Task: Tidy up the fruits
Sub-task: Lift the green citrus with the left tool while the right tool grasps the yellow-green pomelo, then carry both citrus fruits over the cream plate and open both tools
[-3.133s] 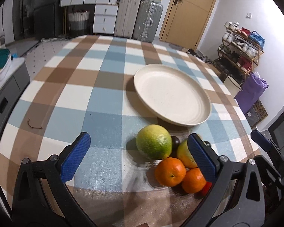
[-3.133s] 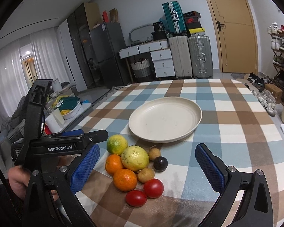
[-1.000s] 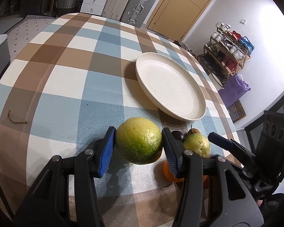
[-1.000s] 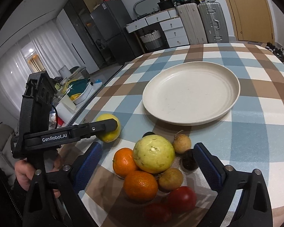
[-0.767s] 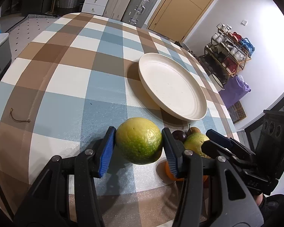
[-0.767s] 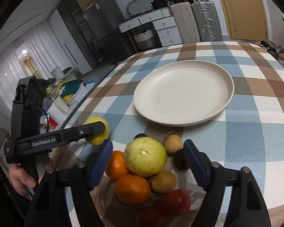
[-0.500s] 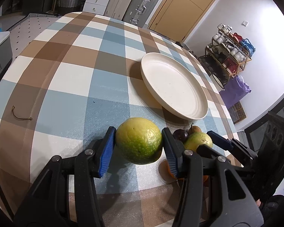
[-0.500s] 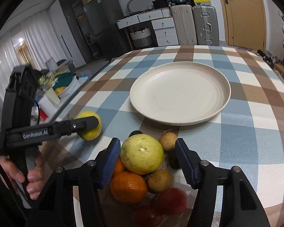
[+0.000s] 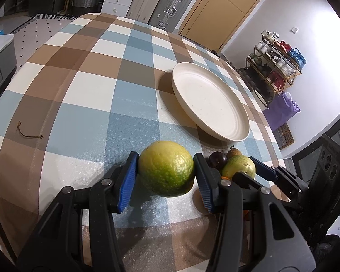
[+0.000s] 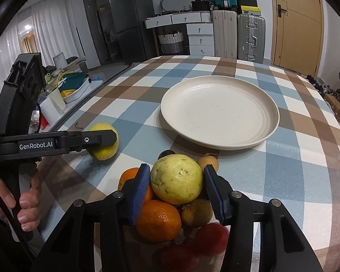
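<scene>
Hidden or unclear: the two red fruits (image 10: 212, 238) at the bottom of the right wrist view are blurred and partly behind the gripper frame; a dark plum (image 10: 166, 153) shows only as a sliver behind the guava. In the left wrist view the pile is mostly masked by the left gripper's right finger and the other tool; only the plum, a small brown fruit (image 9: 234, 152) and the guava's top show.

Left gripper (image 9: 166, 179): blue pads clamped on the green-yellow citrus (image 9: 166, 168), which sits at about 7 o'clock from the cream plate (image 10: 264, 136) (contact with the cloth not clear). Near-round; long axis, if any, runs pad to pad.

Right gripper (image 10: 176, 191): jaws have just been closing, and both pads now press the flanks of the pale guava (image 10: 176, 179). Guava is on top of the pile, at 6 o'clock from the plate; slightly ovoid, narrower end pointing away toward the plate.

Two oranges (image 10: 158, 219) lie at 7–9 o'clock of the guava. A hand (image 10: 22, 201) grips the left tool's handle. Checked tablecloth (image 9: 83, 95) under all.
</scene>
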